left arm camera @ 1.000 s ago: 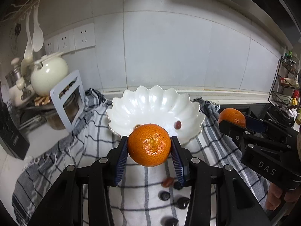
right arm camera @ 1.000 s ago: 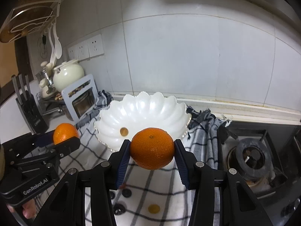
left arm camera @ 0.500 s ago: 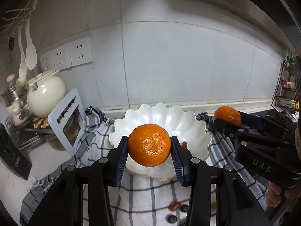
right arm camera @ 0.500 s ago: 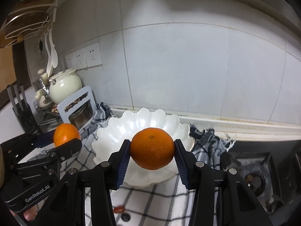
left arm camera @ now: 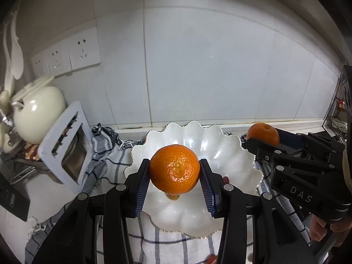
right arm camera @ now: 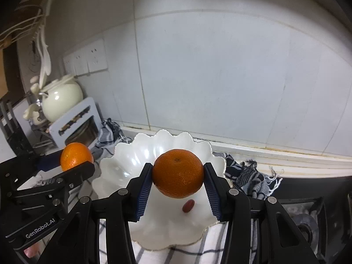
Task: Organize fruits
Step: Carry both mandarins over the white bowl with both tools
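While you hold both grippers over the white bowl (left arm camera: 233, 151), each one pinches its own orange: the left gripper (left arm camera: 175, 181) clamps the left orange (left arm camera: 175, 168) between its ribbed blue pads, and the right gripper (right arm camera: 178, 182) clamps the right orange (right arm camera: 178, 173) the same way. Both fruits hang in the air above the bowl, clear of its scalloped rim, which looks like the carry before a drop; holding them at their widest part keeps them from rolling out of the pads. The bowl sits on a checked cloth (left arm camera: 176, 246) spread over the surface, near the tiled wall, so a fruit that slips would likely land soft. A small red fruit (right arm camera: 188, 205) lies on the bowl floor beneath your right orange, and something yellowish shows under the left one. Both oranges are round, bright and dimpled, with no visible bruises; the left shows its pale stem scar facing you.
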`<action>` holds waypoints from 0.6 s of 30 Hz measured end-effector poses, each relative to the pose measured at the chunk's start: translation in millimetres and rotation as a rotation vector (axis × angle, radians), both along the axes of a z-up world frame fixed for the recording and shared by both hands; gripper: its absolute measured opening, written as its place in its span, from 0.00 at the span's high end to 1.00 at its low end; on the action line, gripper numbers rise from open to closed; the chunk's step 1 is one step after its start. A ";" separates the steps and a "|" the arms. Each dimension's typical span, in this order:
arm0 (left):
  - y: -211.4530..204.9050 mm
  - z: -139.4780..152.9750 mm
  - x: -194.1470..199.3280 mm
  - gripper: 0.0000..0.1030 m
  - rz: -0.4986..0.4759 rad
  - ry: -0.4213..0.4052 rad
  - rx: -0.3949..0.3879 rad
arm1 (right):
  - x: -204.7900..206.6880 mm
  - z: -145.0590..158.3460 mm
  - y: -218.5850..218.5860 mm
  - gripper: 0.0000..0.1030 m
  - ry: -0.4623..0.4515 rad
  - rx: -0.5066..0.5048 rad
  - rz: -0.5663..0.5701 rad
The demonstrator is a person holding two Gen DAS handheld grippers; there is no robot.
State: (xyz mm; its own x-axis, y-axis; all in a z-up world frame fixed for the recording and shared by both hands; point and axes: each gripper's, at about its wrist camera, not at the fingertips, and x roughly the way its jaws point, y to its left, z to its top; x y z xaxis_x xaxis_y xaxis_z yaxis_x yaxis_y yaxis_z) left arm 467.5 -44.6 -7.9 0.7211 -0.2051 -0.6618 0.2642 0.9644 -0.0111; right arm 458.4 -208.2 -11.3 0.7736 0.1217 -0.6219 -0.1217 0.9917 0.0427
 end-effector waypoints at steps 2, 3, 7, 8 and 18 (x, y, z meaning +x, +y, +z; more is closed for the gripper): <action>3.6 -3.0 13.9 0.57 0.000 0.025 0.003 | 12.5 -4.7 -0.9 0.54 0.025 -0.004 0.002; 3.1 -5.4 19.6 0.57 0.000 0.038 0.005 | 18.1 -7.4 -1.2 0.54 0.036 -0.007 0.003; 1.9 -17.3 43.9 0.57 0.003 0.104 -0.003 | 43.8 -20.6 -2.0 0.54 0.102 0.002 0.007; 1.2 -19.9 49.5 0.57 0.002 0.118 -0.005 | 51.1 -24.9 -2.2 0.54 0.124 0.002 0.007; -2.5 -52.2 91.5 0.57 0.023 0.264 -0.014 | 94.7 -53.9 -6.0 0.54 0.270 0.019 -0.006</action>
State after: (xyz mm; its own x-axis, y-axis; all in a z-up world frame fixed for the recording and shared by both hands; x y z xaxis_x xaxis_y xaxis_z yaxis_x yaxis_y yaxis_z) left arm 559.0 -47.1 -60.1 0.5281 -0.2010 -0.8250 0.2286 0.9694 -0.0898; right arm 553.0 -214.2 -65.2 0.5809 0.1315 -0.8033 -0.0977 0.9910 0.0915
